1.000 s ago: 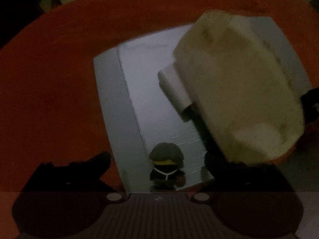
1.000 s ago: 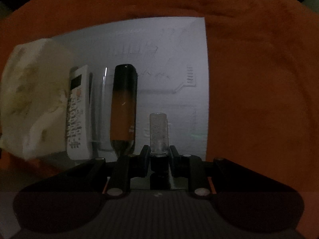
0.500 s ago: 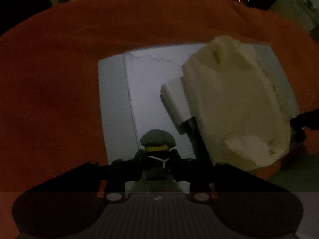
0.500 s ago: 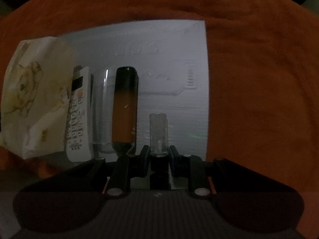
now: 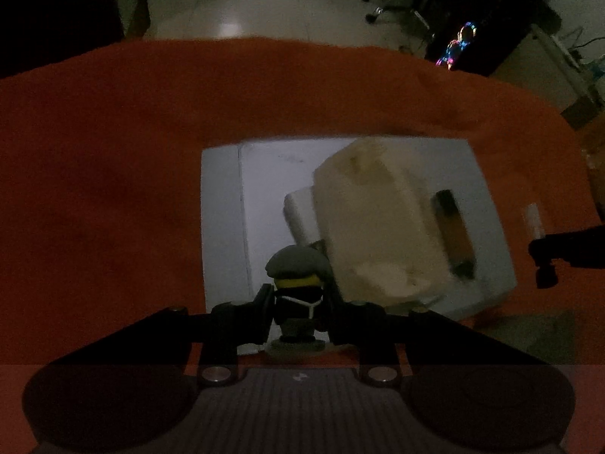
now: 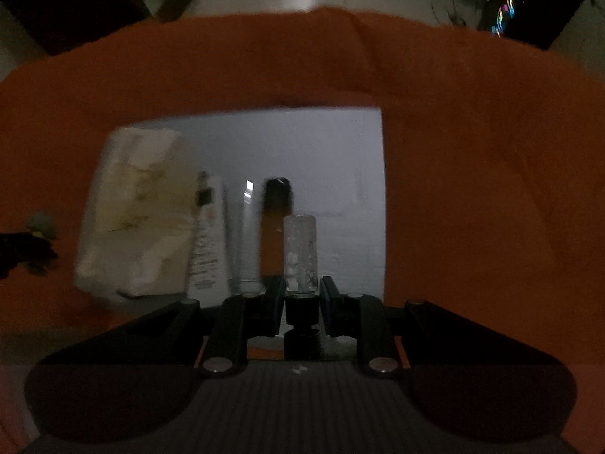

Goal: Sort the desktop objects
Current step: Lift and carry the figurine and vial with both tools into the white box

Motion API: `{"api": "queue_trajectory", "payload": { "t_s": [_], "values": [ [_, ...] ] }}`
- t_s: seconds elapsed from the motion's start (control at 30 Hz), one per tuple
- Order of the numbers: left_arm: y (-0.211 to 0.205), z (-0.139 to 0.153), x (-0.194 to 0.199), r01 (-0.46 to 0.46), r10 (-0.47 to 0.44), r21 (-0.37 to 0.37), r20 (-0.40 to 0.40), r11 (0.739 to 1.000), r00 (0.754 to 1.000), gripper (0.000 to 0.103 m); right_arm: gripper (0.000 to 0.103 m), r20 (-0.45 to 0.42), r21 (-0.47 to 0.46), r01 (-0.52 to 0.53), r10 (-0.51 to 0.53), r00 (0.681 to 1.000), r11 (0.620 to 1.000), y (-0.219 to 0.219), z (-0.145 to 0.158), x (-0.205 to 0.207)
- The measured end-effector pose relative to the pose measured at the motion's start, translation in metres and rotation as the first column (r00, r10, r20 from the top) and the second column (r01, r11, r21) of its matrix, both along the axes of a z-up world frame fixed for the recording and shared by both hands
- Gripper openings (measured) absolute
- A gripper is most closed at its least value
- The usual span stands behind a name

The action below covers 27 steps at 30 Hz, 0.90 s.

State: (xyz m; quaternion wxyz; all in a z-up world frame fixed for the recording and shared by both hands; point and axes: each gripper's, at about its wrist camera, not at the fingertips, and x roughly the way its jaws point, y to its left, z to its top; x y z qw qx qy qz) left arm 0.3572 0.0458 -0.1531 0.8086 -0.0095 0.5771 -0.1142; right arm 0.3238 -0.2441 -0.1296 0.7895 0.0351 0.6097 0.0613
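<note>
Gripping the figurine (image 5: 298, 302) in the left gripper (image 5: 298, 312) and the clear vial (image 6: 300, 253) in the right gripper (image 6: 301, 295), we see the cream packet (image 5: 378, 227), calculator (image 6: 208, 238) and amber tube (image 6: 275, 227) at frame centre on the white box (image 5: 264, 189).

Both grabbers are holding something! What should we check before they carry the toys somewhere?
1. Left gripper shut on the little figure: ok.
2. Right gripper shut on the clear tube: ok.
3. Figure upright between the jaws: ok.
4. Tissue pack, remote and orange bottle lying on the white board, clear of both grippers: ok.
5. Where each thing should go: cannot tell, no bin or tray shows on the orange cloth.
</note>
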Motion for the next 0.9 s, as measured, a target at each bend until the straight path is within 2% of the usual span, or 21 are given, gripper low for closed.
{"api": "queue_trajectory", "payload": {
  "t_s": [0.1,0.2,0.53,0.73,0.9],
  "values": [
    [-0.001,0.021,-0.019,-0.057,0.058,-0.019,0.052,0.998,0.997,0.023,0.022,0.026,0.023,-0.007,0.007,1.0,1.0,0.007,0.022,-0.016],
    [-0.003,0.037,-0.038,-0.078,0.081,-0.04,0.065,0.996,0.995,0.023,0.022,0.054,0.033,-0.014,0.013,0.998,0.999,0.012,0.042,-0.033],
    [-0.019,0.055,-0.103,-0.089,0.096,-0.107,0.063,0.99,0.993,0.023,0.022,0.096,0.093,-0.035,0.026,0.995,0.995,0.023,0.087,-0.087],
    [-0.032,0.06,-0.134,-0.08,0.092,-0.14,0.077,0.987,0.993,0.023,0.022,0.088,0.14,-0.044,0.032,0.996,0.989,0.03,0.09,-0.115],
    [-0.047,0.052,-0.154,-0.041,0.049,-0.122,0.063,0.992,0.997,0.023,0.023,0.06,0.174,-0.033,0.023,0.998,0.984,0.031,0.084,-0.137]
  ]
}}
